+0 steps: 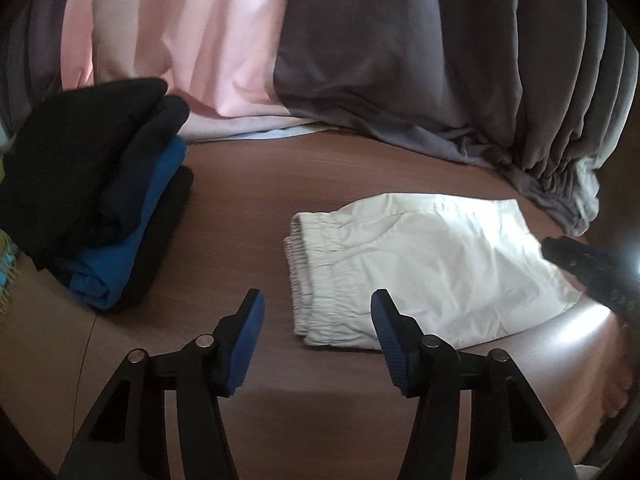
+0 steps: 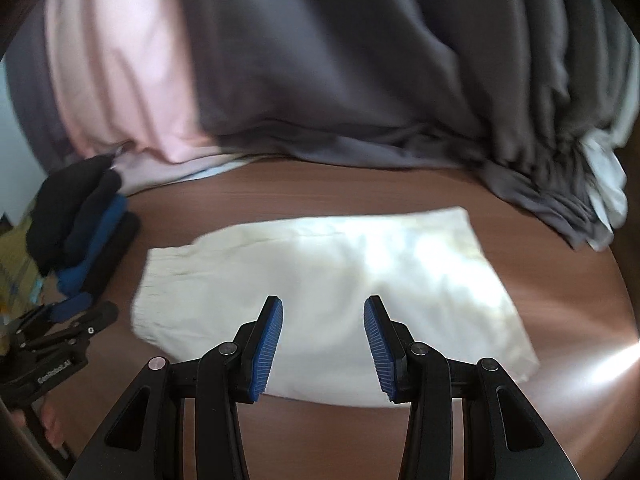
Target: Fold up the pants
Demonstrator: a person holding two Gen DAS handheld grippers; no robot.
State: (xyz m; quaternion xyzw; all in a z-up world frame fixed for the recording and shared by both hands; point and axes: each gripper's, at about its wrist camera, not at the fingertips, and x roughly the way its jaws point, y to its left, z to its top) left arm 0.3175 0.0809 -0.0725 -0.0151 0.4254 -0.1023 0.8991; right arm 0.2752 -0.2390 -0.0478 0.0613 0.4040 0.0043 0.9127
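Observation:
Folded white pants (image 1: 424, 264) lie flat on the brown table (image 1: 240, 200), elastic waistband toward the left. My left gripper (image 1: 318, 308) hangs above the table just left of the waistband, open, with nothing between its blue pads. In the right wrist view the same white pants (image 2: 328, 296) spread across the middle, and my right gripper (image 2: 323, 320) hovers over their near edge, open and empty. The left gripper (image 2: 60, 332) shows at the lower left of that view; the right gripper's black body (image 1: 592, 272) shows at the right edge of the left wrist view.
A stack of folded black and blue garments (image 1: 100, 200) sits at the table's left, also seen as the stack (image 2: 84, 236) in the right wrist view. Pink and grey bedding (image 1: 360, 60) drapes behind the table. A bare foot (image 1: 618, 384) is on the floor at right.

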